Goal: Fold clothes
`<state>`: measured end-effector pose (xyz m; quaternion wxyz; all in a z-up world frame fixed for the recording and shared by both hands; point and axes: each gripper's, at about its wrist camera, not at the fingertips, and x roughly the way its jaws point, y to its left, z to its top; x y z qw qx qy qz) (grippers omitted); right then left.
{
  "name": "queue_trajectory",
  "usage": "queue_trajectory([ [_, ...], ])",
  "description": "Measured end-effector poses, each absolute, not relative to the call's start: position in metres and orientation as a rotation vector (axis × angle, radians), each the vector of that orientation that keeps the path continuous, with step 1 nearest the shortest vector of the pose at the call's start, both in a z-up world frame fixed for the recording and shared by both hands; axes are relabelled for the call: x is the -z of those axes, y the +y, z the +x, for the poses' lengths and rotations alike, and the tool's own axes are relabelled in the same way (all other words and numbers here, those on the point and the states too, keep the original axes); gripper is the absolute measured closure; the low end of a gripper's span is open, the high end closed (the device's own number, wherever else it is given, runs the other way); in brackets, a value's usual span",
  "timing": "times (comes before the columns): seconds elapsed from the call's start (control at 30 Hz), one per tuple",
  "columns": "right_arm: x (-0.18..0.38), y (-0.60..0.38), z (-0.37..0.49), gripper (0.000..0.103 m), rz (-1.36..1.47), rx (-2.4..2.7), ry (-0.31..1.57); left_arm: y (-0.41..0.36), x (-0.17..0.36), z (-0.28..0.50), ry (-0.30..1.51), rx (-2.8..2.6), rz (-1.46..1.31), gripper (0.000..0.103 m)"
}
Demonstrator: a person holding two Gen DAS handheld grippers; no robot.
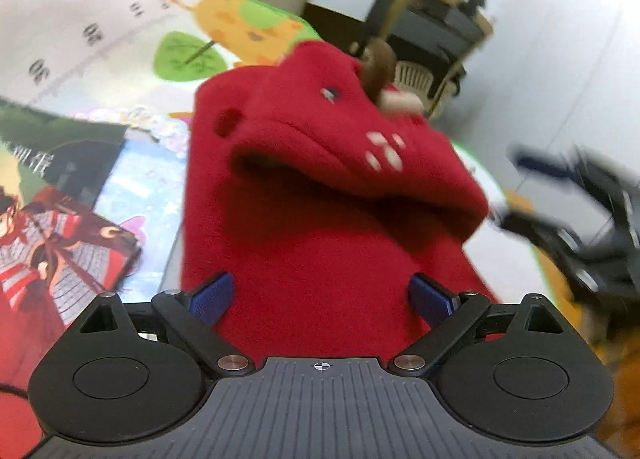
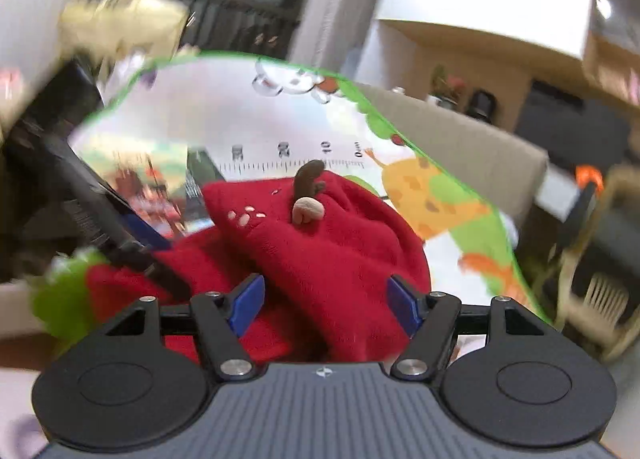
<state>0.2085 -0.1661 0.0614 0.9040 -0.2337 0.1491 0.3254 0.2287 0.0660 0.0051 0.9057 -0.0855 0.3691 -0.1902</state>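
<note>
A red fleece garment (image 1: 320,195) with a brown antler (image 1: 378,63), a beige ear and white paw marks lies bunched on the play mat, its upper part folded over. My left gripper (image 1: 324,295) is open, and the red cloth fills the wide gap between its blue pads (image 1: 216,295). In the right wrist view the same garment (image 2: 320,243) sits between the spread fingers of my right gripper (image 2: 326,305), which is also open. The right gripper appears blurred at the right edge (image 1: 580,219) of the left view; the left gripper (image 2: 100,211) crosses the left side of the right view.
The garment rests on a cartoon play mat (image 2: 224,107) with a ruler print, a giraffe (image 2: 432,195) and a green border. Picture books (image 1: 60,251) lie to the left. A wooden-framed shelf (image 1: 432,15) and a white basket (image 1: 414,77) stand beyond the mat.
</note>
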Motion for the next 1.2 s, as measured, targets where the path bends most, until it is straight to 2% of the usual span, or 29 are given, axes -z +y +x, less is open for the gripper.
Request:
queue_trajectory([
  [0.03,-0.057,-0.157,0.217,0.036,-0.5,-0.679,0.324,0.061,-0.005,0.225,0.752,0.396,-0.154,0.006],
  [0.07,-0.053,-0.151,0.227,0.041,-0.498,-0.689,0.351,0.058,-0.005,0.222,0.743,0.404,-0.144,0.006],
  [0.13,-0.05,-0.137,0.245,0.084,-0.45,-0.719,0.406,0.058,-0.006,0.216,0.731,0.429,-0.148,0.006],
  [0.17,-0.058,-0.132,0.247,0.087,-0.412,-0.736,0.401,0.058,-0.006,0.215,0.726,0.436,-0.152,0.006],
  [0.3,-0.1,-0.112,0.244,0.089,-0.277,-0.832,0.331,0.048,-0.001,0.217,0.708,0.439,-0.156,0.005],
  [0.33,-0.104,-0.107,0.245,0.093,-0.269,-0.877,0.337,0.045,-0.001,0.216,0.701,0.447,-0.145,0.005],
  [0.5,-0.066,-0.098,0.26,0.093,-0.326,-0.954,0.534,0.06,-0.008,0.207,0.702,0.546,-0.151,0.005],
  [0.6,-0.055,-0.117,0.26,0.092,-0.247,-0.975,0.554,0.083,-0.019,0.2,0.706,0.623,-0.211,0.005],
  [0.67,-0.059,-0.129,0.252,0.084,-0.205,-0.993,0.528,0.099,-0.033,0.2,0.666,0.625,-0.276,0.005],
  [0.73,-0.068,-0.144,0.246,0.061,-0.155,-0.986,0.49,0.115,-0.051,0.205,0.592,0.58,-0.344,0.005],
  [0.9,-0.077,-0.196,0.229,0.043,-0.035,-0.874,0.427,0.122,-0.059,0.25,0.538,0.386,-0.45,0.006],
  [0.97,-0.071,-0.215,0.223,0.041,-0.005,-0.812,0.439,0.109,-0.048,0.271,0.568,0.344,-0.423,0.01],
  [1.07,-0.06,-0.244,0.217,0.041,0.054,-0.725,0.474,0.087,-0.034,0.289,0.59,0.317,-0.312,0.023],
  [1.1,-0.055,-0.254,0.216,0.04,0.079,-0.698,0.491,0.082,-0.032,0.291,0.585,0.31,-0.271,0.04],
  [1.17,-0.05,-0.265,0.217,0.041,0.105,-0.649,0.508,0.075,-0.033,0.292,0.564,0.307,-0.21,0.058],
  [1.2,-0.048,-0.269,0.218,0.041,0.116,-0.624,0.515,0.075,-0.041,0.288,0.538,0.322,-0.212,0.079],
])
